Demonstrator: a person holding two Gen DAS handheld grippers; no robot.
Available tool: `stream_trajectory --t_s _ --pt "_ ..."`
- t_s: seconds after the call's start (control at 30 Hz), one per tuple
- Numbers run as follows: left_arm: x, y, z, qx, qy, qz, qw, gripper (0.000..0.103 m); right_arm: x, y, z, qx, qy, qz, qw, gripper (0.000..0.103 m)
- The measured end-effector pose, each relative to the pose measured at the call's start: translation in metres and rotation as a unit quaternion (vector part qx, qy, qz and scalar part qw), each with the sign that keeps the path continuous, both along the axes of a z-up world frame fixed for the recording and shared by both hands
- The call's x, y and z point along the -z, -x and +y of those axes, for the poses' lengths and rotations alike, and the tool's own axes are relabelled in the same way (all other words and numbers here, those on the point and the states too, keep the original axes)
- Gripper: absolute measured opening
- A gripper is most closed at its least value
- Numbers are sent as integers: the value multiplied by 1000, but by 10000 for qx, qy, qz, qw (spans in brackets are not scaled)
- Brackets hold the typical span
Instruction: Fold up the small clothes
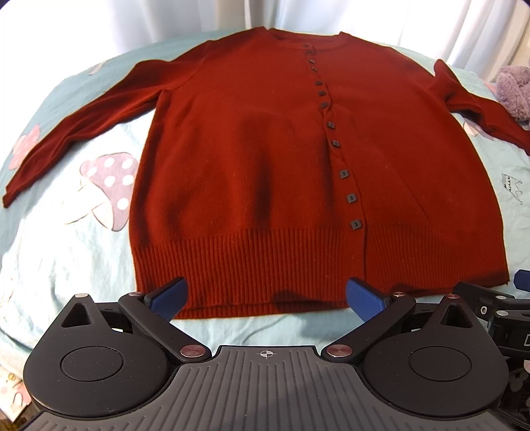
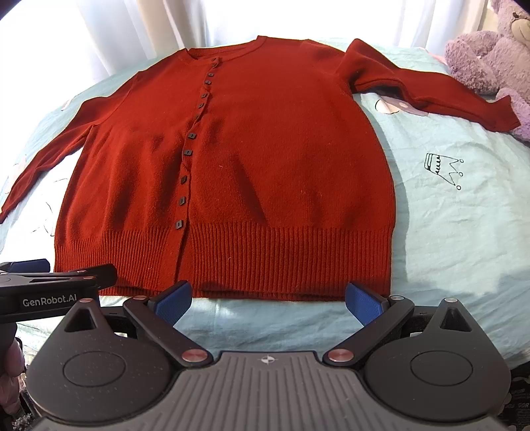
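A dark red buttoned cardigan [image 1: 251, 159] lies flat, front up, on a light blue bedsheet [image 1: 66, 252], sleeves spread to both sides and ribbed hem toward me. It also shows in the right wrist view [image 2: 265, 172]. My left gripper [image 1: 265, 300] is open and empty, its blue pads [image 1: 167, 298] just over the hem's near edge. My right gripper [image 2: 268, 303] is open and empty, just short of the hem. The left gripper's body shows at the left of the right wrist view [image 2: 49, 295].
A purple plush toy [image 2: 490, 59] lies at the far right, touching the right sleeve's cuff [image 2: 497, 112]. White curtains [image 2: 165, 23] hang behind the bed. The sheet [image 2: 463, 232] carries mushroom [image 1: 106, 185] and crown [image 2: 444, 169] prints.
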State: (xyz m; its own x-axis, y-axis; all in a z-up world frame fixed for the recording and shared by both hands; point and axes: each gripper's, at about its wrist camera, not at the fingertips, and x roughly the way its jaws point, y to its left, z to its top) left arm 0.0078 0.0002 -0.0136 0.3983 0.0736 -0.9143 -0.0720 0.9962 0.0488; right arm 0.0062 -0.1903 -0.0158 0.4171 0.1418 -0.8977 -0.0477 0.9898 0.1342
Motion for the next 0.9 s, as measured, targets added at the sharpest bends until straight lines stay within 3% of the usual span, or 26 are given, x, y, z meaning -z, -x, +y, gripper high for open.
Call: stream_trajectory --t_s 0.43,0.9 --pt "4 -1 1 -10 19 67 10000 103 4 -2 -3 -5 -143 76 9999 99" --pt "14 -7 -2 -2 71 279 9996 103 22 -10 -25 159 -1059 484 9931 99"
